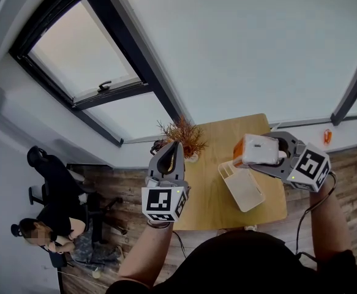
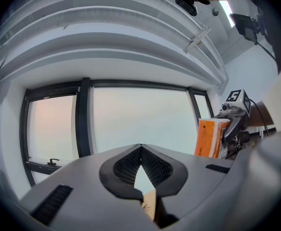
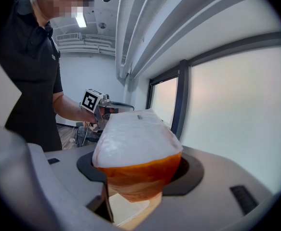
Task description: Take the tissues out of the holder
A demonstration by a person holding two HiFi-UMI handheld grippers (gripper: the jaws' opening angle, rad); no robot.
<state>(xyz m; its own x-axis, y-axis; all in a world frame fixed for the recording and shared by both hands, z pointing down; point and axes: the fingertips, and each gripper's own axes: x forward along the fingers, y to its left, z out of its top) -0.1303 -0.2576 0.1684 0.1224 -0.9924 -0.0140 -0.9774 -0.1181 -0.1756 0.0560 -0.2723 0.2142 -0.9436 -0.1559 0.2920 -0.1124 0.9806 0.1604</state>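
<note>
The right claw (image 3: 136, 174) stands fairly wide and is clamped on the tissue pack (image 3: 135, 138). It grips the orange end, and the white bulk sticks out well past the tips. The pack is up in the air, clear of the white holder (image 1: 242, 185), which lies below that claw on the counter (image 1: 206, 192) and looks empty to me. The left claw (image 2: 141, 150) is pressed shut with nothing in it, raised off to the other claw's side. My worry is the grip. The wrapper is soft and slick and is pinched at one end only, so a quick swing or tilt could let it slide out. From up there it might land on the holder and knock it about, or miss the counter and hit the floor. Squeezing harder would only crush the tissues. The left claw also hangs just over the dried plant (image 1: 184, 135), and a careless drop of that arm could tip it.
</note>
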